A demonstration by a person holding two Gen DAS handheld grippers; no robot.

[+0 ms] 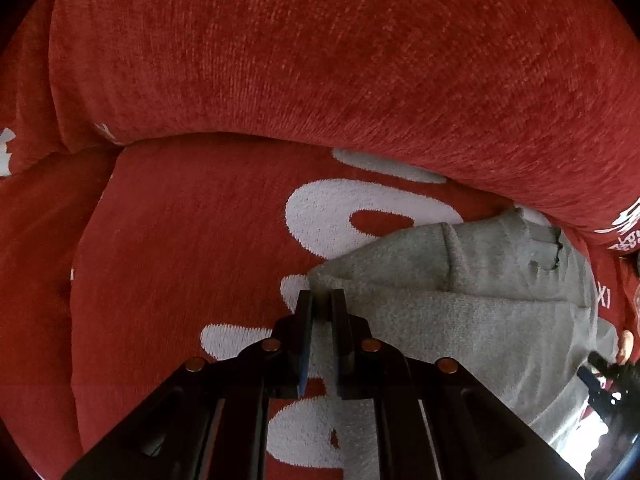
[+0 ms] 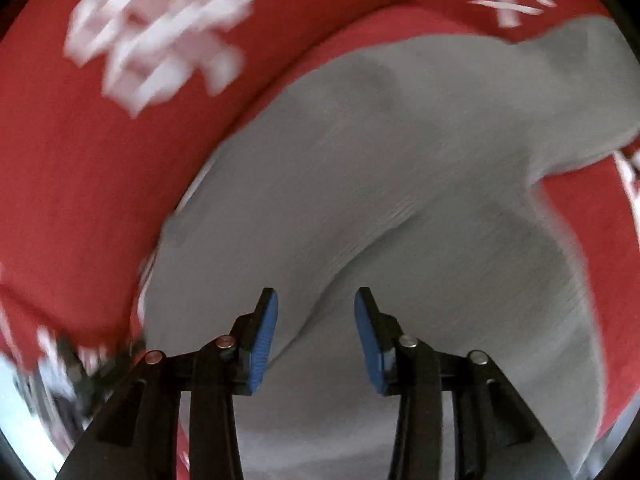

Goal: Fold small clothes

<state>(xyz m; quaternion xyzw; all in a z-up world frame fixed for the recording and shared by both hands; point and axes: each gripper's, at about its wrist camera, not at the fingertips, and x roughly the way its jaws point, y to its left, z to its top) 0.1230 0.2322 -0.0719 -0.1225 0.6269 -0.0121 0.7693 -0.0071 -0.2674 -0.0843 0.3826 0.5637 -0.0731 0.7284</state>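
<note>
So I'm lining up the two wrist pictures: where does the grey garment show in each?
Left wrist: grey garment fills the lower right, one corner pinched in the shut left tool.
Right wrist: it fills the centre and right, blurred, under the open right tool.
Shared landmark: the red cover with white print under it.

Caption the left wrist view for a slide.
Left gripper shut on a corner of the grey knit garment lying on the red chenille cover.

The red cover [image 1: 280, 80] carries large white lettering [image 1: 360, 208], too cropped to read. At three o'clock in the left wrist view, small white "XI" [image 1: 604, 300] is legible.
</note>
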